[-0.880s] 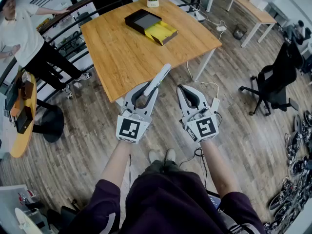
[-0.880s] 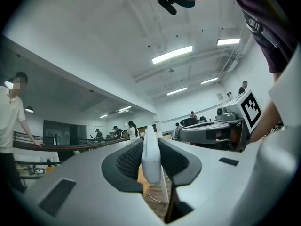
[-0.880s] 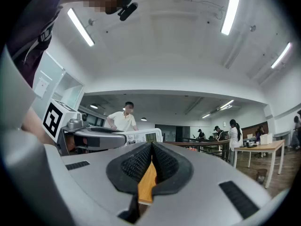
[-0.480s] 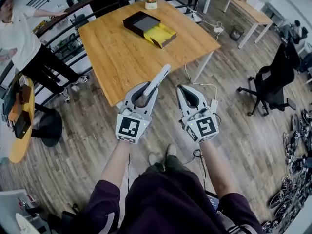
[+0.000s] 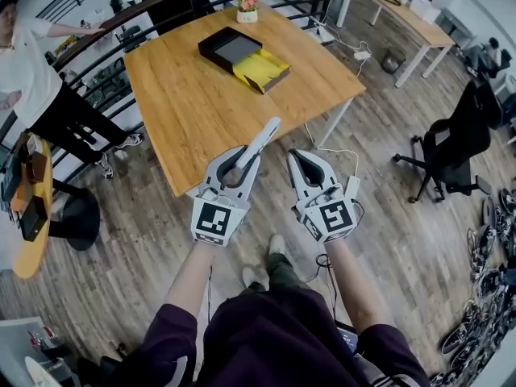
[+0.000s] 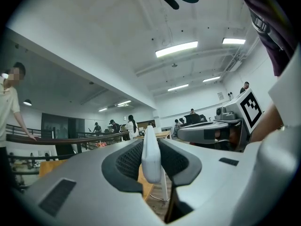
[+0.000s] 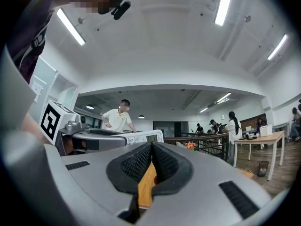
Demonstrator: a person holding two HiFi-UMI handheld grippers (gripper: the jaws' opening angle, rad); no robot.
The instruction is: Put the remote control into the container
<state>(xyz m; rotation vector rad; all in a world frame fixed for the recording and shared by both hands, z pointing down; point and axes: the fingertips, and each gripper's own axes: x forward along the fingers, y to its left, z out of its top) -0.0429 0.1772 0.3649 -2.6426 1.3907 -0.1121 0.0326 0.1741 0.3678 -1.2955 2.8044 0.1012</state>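
My left gripper [image 5: 240,153] is shut on a white remote control [image 5: 258,140], which sticks out past the jaws toward the near edge of the wooden table [image 5: 193,111]. In the left gripper view the remote [image 6: 151,155] stands edge-on between the two pads. The container, a black box [image 5: 230,47] with a yellow open part [image 5: 262,69], lies on the far side of the table. My right gripper [image 5: 298,158] hangs beside the left one, shut with nothing in it; in the right gripper view its pads [image 7: 141,163] meet at the tips.
A small flower pot [image 5: 247,8] stands at the table's far edge. A person in a white shirt [image 5: 32,71] is at the left by a railing. An office chair [image 5: 463,147] stands at the right, and a cable [image 5: 339,139] lies on the wood floor.
Both grippers have dropped slightly in the head view and the table has slid a little left. The remote stays in the left jaws.
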